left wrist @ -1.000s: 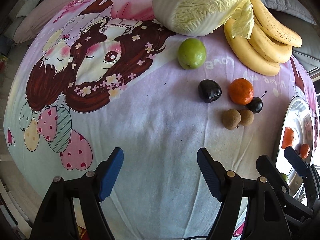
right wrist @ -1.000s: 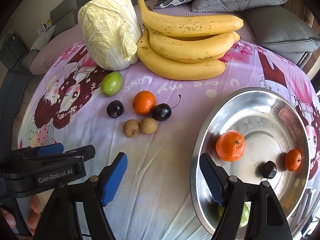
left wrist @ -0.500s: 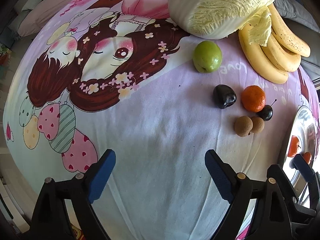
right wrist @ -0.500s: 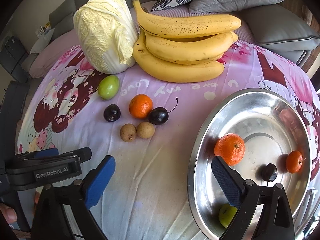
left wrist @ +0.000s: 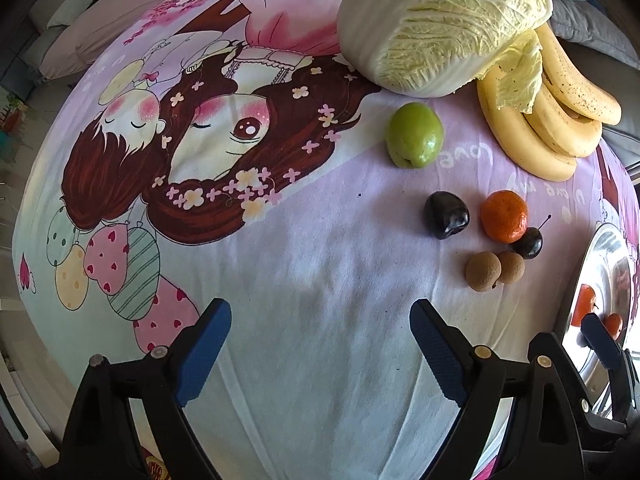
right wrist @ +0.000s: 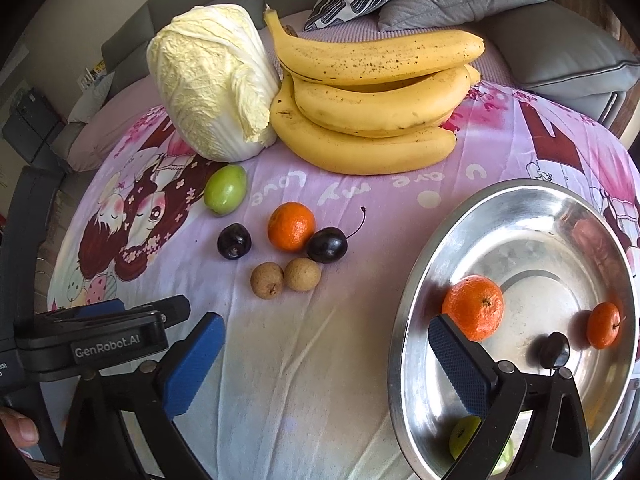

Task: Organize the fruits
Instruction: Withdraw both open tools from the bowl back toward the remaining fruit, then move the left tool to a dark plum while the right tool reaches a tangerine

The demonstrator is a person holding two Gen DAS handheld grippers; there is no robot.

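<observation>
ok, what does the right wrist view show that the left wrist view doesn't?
Right wrist only: the steel bowl's whole inside, with a big orange mandarin, small mandarin, dark cherry and green fruit; grey cushions.

Left wrist only: the full cartoon girl print with balloons.

Both: pale napa cabbage, yellow banana bunch, and the loose fruit on the cloth.
</observation>
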